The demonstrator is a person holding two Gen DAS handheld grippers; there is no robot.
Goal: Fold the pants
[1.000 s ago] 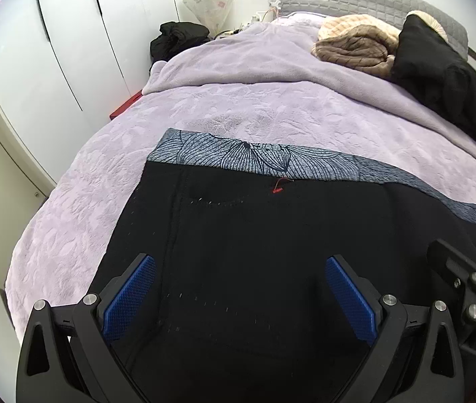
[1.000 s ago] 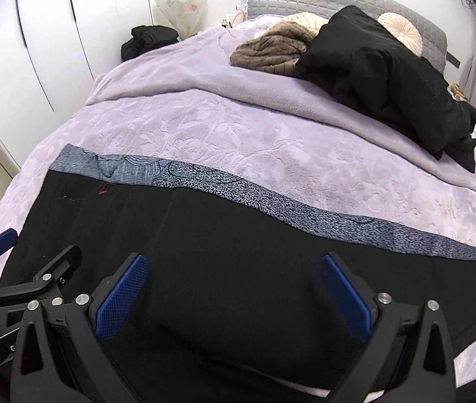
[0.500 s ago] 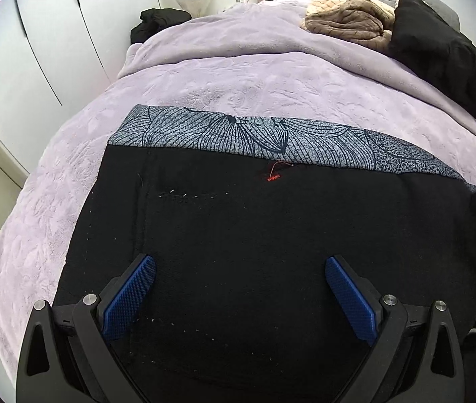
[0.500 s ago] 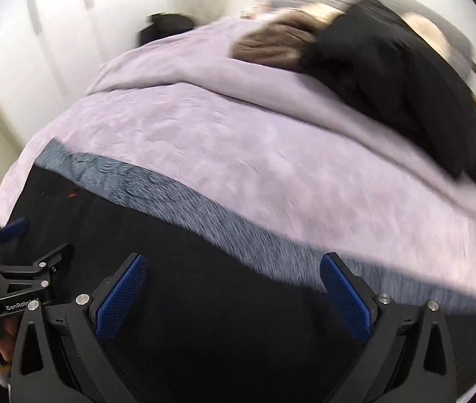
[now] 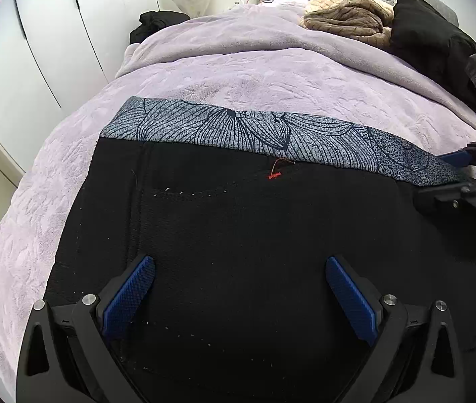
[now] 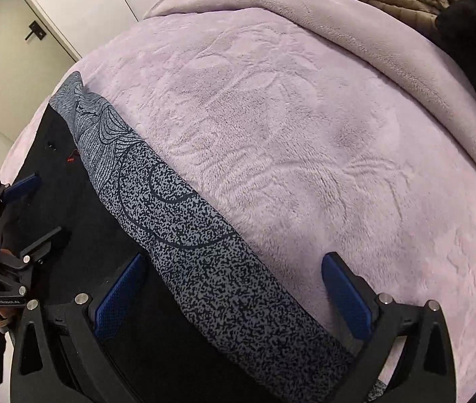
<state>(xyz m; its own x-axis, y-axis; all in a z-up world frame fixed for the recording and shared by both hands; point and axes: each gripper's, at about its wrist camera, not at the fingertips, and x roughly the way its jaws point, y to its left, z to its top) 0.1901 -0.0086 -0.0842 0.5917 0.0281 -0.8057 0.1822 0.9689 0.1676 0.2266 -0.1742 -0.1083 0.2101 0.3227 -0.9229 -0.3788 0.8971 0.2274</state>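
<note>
lilac bedspread (image 5: pixel 271 77) | brown blanket (image 5: pixel 348 16) at headboard | black garment (image 5: pixel 429 37) beside it | white wardrobe doors (image 5: pixel 53 33)

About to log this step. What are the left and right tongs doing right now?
Left tongs: open, holding nothing, over the black pants.
Right tongs: open, astride the pants' patterned strip, not gripping.

Left gripper (image 5: pixel 238 297) and right gripper (image 6: pixel 234 297) both spread wide

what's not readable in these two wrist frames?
- Pants: near hem cut off by the bottom edge and left tongs, left wrist view.
- Patterned band: near end hidden behind right tongs, right wrist view.
- Red tag: too small to read.
- Black clothes: cut off at right edge.
</note>
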